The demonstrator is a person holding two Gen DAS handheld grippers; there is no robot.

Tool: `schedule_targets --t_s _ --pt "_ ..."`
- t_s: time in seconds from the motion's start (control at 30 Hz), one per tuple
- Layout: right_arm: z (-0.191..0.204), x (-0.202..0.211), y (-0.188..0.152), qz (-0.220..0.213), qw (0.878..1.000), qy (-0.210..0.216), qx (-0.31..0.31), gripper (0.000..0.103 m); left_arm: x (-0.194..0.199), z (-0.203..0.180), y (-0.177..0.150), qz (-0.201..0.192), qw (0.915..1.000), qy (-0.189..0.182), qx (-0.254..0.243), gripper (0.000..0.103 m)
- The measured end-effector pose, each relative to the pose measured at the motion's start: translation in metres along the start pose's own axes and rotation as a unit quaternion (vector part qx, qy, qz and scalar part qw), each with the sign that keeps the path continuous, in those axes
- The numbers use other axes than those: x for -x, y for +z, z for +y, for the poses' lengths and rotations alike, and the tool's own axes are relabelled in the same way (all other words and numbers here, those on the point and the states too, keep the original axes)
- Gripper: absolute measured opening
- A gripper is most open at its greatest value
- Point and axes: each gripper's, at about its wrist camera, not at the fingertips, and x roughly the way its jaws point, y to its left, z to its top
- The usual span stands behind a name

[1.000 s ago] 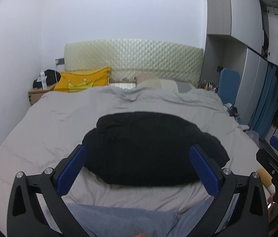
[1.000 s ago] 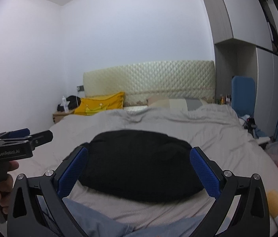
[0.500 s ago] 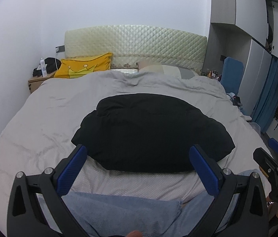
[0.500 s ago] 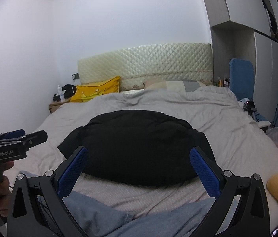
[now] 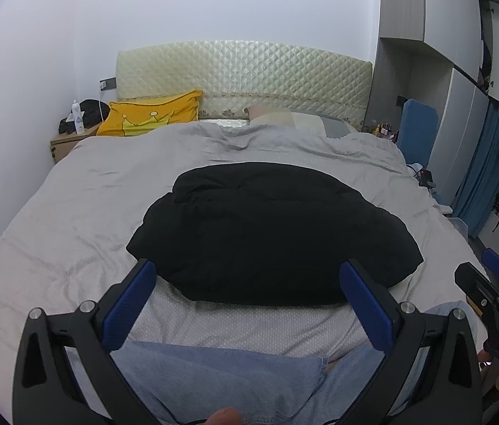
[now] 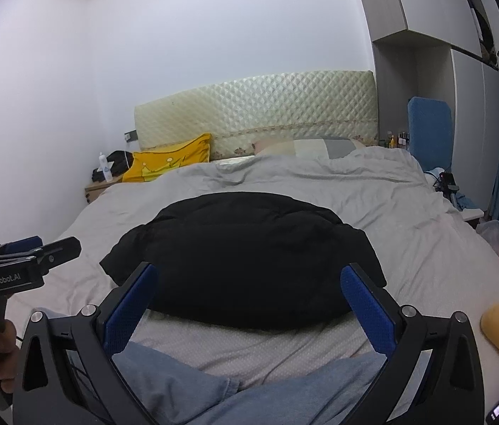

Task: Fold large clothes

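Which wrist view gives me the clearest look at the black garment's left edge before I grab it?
The left wrist view: the black garment shows its whole left edge and near hem on the grey bedding, seen from higher up. The right wrist view shows the same garment flatter, its near-left corner partly behind the right gripper, which is open.

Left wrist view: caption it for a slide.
Open left gripper poised above a black garment heaped on the grey bed.

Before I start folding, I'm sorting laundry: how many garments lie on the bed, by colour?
Black: 1, the jacket
Blue: 1, the denim piece at the near edge
Total: 2
Both grippers, left and right, hold nothing.
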Motion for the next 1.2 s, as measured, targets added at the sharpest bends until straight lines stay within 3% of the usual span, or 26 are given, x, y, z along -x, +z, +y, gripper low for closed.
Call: schedule_targets --t_s 1.2 --pt "-0.0051 -0.0027 -0.0064 0.006 1.0 -0.005 -0.01 0.103 -0.0055 0.0051 -0.0032 0.011 0.9999 0.007 0.008 0.103"
